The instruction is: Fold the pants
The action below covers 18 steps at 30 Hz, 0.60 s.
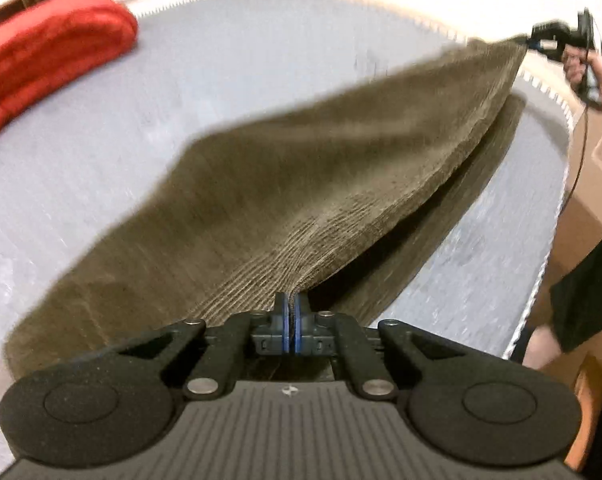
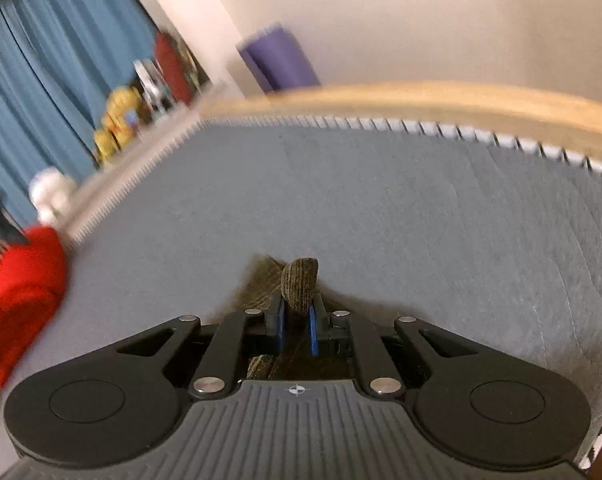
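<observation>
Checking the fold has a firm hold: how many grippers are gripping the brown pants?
2. The left gripper clamps the near edge of the pants; the right gripper clamps the far end, at the bed's edge.

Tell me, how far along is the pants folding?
Partway, it seems. Done: the brown pants already look doubled, two layers showing along their edge. In hand: the left gripper and right gripper are each shut on an end, holding the cloth stretched above the grey surface. Left: bringing the ends together and laying it down, perhaps near the red garment.
</observation>
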Available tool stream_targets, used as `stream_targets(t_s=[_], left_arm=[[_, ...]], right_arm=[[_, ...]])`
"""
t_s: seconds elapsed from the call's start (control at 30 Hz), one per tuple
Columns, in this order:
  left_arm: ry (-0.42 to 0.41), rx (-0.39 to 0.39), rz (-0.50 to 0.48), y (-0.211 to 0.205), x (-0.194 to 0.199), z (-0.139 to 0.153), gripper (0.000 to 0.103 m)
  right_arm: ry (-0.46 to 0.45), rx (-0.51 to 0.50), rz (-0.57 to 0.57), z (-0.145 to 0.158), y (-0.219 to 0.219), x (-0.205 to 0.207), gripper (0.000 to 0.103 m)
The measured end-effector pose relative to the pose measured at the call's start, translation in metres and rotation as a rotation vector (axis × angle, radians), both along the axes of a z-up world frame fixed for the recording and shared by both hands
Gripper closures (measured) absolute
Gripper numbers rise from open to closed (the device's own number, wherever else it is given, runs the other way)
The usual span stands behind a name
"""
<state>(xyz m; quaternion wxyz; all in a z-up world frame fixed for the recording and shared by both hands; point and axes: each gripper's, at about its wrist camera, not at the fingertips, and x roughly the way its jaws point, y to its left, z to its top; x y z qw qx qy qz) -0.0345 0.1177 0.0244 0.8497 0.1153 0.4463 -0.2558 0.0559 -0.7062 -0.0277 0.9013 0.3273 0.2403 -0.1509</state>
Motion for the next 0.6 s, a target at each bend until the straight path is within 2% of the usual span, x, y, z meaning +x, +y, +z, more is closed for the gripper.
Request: stream_targets(t_s=[0.07, 0.1, 0.17, 0.2, 0.27, 0.3, 0.33, 0.4, 0.47, 0.53, 0.6], left_arm=[[0.009, -0.018, -0.038, 0.007, -0.009, 0.003, 0.101], [0.030, -0.016, -0.063, 0.007, -0.011, -0.004, 0.101], [0.118, 0.023, -0.086, 0.001, -0.010, -0.028, 0.101], [0.143, 0.046, -0.119, -0.004, -0.011, -0.038, 0.099], [0.160, 0.043, -0.174, -0.009, -0.015, -0.042, 0.096], [0.143, 0.017, -0.174, -0.008, -0.016, -0.036, 0.090], [0.122, -0.025, -0.154, -0.004, -0.015, -0.027, 0.077], [0.069, -0.132, -0.079, 0.014, -0.008, -0.008, 0.059], [0.025, -0.194, 0.043, 0.036, 0.001, 0.005, 0.058], [0.015, -0.197, 0.220, 0.061, 0.015, 0.004, 0.057], [0.007, -0.163, 0.415, 0.086, 0.026, 0.004, 0.054]], right_arm=[[-0.054, -0.028, -0.050, 0.018, 0.007, -0.012, 0.092], [-0.040, -0.036, -0.093, 0.019, 0.008, -0.019, 0.092], [0.106, 0.003, -0.174, -0.004, 0.002, -0.019, 0.092], [0.202, 0.055, -0.171, -0.026, -0.005, -0.013, 0.092], [0.325, 0.166, -0.174, -0.068, -0.018, -0.006, 0.090], [0.352, 0.184, -0.185, -0.078, -0.022, -0.006, 0.077], [0.352, 0.184, -0.199, -0.081, -0.024, -0.007, 0.072], [0.339, 0.136, -0.227, -0.072, -0.021, -0.010, 0.051], [0.314, 0.089, -0.237, -0.064, -0.021, -0.013, 0.037], [0.311, 0.078, -0.229, -0.061, -0.022, -0.014, 0.036], [0.342, 0.082, -0.210, -0.068, -0.024, -0.009, 0.038]])
